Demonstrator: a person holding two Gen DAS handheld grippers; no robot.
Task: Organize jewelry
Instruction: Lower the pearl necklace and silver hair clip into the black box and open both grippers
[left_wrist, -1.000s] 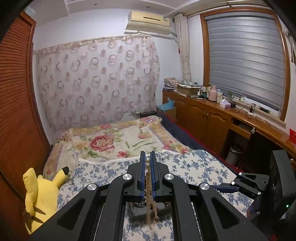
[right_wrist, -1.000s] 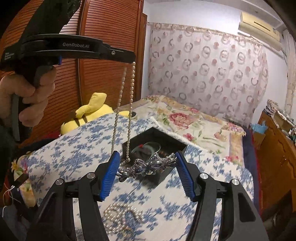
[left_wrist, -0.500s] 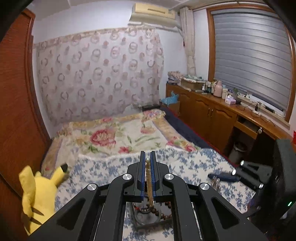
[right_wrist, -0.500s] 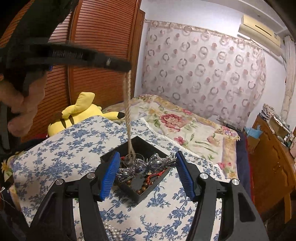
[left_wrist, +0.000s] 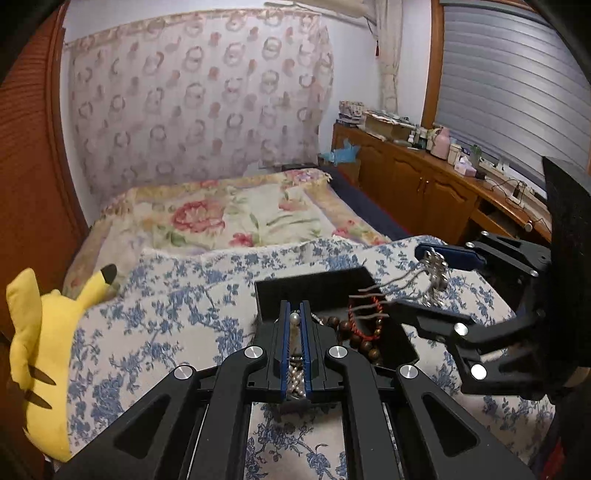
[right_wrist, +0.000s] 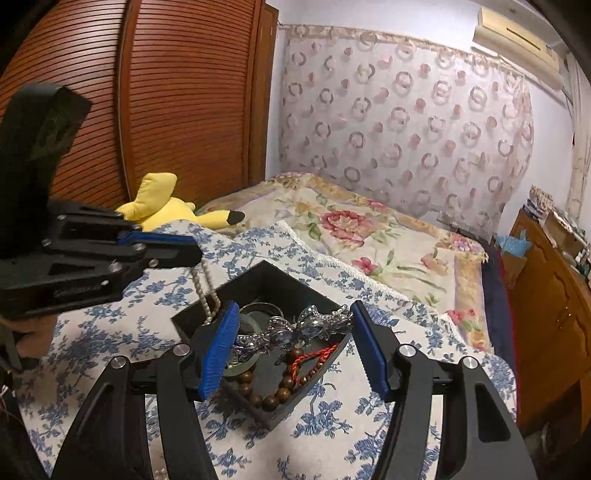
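Observation:
My left gripper (left_wrist: 294, 317) is shut on a pearl necklace (left_wrist: 294, 380) and holds it low over the near-left corner of a black jewelry box (left_wrist: 314, 291) on the blue floral cloth. In the right wrist view the pearl necklace (right_wrist: 205, 291) hangs from the left gripper (right_wrist: 192, 254) into the box (right_wrist: 269, 277). My right gripper (right_wrist: 291, 343) holds a silver rhinestone hair comb (right_wrist: 295, 328) across its wide jaws just above the box; the comb (left_wrist: 436, 273) also shows in the left wrist view. Brown wooden beads (right_wrist: 266, 395) and a red cord bracelet (right_wrist: 314, 358) lie inside the box.
A yellow plush toy (left_wrist: 40, 354) lies at the cloth's left edge beside a slatted wooden wardrobe (right_wrist: 166, 103). A floral bedspread (left_wrist: 236, 218) lies beyond the box. Wooden cabinets (left_wrist: 424, 192) with clutter run along the right under a shuttered window.
My left gripper has come down from high above, lowering the pearl necklace into the box. My right gripper with the comb has moved in closer over the box.

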